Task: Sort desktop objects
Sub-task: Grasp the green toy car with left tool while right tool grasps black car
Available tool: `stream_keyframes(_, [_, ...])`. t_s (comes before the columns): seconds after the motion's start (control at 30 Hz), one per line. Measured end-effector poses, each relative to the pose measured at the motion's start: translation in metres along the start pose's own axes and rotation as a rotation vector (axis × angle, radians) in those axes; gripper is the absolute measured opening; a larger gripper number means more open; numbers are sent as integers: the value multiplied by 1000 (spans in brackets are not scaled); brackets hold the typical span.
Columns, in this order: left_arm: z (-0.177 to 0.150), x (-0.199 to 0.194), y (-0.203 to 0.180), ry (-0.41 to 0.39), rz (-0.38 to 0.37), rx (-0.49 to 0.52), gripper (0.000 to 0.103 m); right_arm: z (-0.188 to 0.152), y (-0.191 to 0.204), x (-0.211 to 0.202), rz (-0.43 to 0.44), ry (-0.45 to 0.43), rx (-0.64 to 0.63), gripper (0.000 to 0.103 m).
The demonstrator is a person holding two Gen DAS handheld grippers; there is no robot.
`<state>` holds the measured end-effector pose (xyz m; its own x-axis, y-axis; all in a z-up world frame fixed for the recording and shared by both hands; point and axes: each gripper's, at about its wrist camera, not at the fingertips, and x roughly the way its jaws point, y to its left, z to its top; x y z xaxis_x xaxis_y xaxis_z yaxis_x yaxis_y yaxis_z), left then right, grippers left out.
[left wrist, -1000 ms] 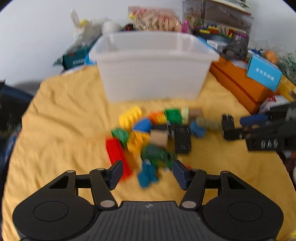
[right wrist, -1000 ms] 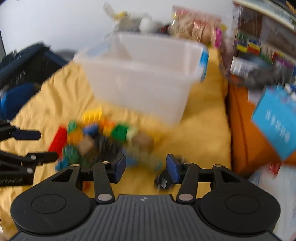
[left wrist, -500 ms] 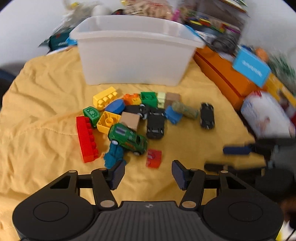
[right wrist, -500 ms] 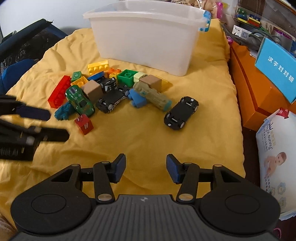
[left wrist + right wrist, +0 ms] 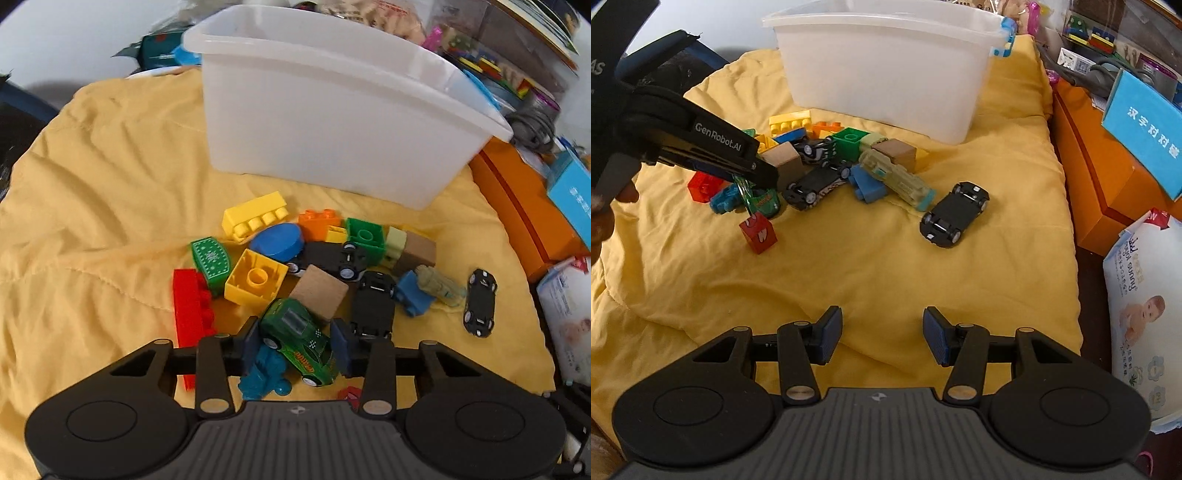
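A pile of toy bricks and cars lies on a yellow cloth [image 5: 92, 221] in front of a white plastic bin [image 5: 332, 122]. My left gripper [image 5: 295, 343] is down over a green toy car [image 5: 295, 332]. Its jaws are closing and both pads touch the car's sides. In the right wrist view the left gripper [image 5: 764, 177] reaches in from the left over the green car [image 5: 764, 201]. My right gripper [image 5: 882, 332] stands open over bare cloth, nothing between its fingers. A single black car [image 5: 955, 214] lies ahead of it, apart from the pile.
A teal toy [image 5: 264, 373] and a long red brick [image 5: 192, 310] lie beside the left fingers. A red cube [image 5: 759, 232] sits near the pile. Orange boxes [image 5: 1108, 166], a blue card [image 5: 1141, 133] and a wipes pack [image 5: 1145, 314] crowd the right edge.
The left gripper moved forward and down onto the pile and narrowed its jaws around the green car. The right gripper sank towards the cloth in the first half second, then kept still and open.
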<state>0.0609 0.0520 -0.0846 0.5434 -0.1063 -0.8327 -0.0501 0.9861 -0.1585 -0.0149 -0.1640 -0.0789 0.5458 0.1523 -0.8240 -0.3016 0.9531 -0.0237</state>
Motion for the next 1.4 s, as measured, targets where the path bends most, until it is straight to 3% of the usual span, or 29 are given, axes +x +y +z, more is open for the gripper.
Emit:
stream_keyframes(0.3, [-13,-51,21,94,-207,48,27,4,-6,0,-17,-13,14,53])
stream_keyframes(0.5, [-35,-73,23,184,-300,71,27,5,-5,2,-19,-6,9,53])
stream_keyframes(0.67, [-54,-78,6,303,-380,181,27,7,1,1,-13,-4,-14,53])
stream_keyframes(0.77, [-58,-61,-2,326,-298,250,27,7,4,1,-11,-2,-16,53])
stream_keyframes(1.0, [-45,-53,-10,189,-119,306,35,5,3,-1,-25,-10,-2,53])
stream_keyframes(1.17, [-54,-68,0,167,-109,183,51,11,-8,-7,-62,-42,40,54])
stream_keyframes(1.3, [-69,-63,0,181,-105,94,51,22,-21,-11,-115,-93,81,54])
stream_keyframes(1.4, [-74,-56,-9,170,-83,111,51,36,-34,-11,-145,-127,136,51])
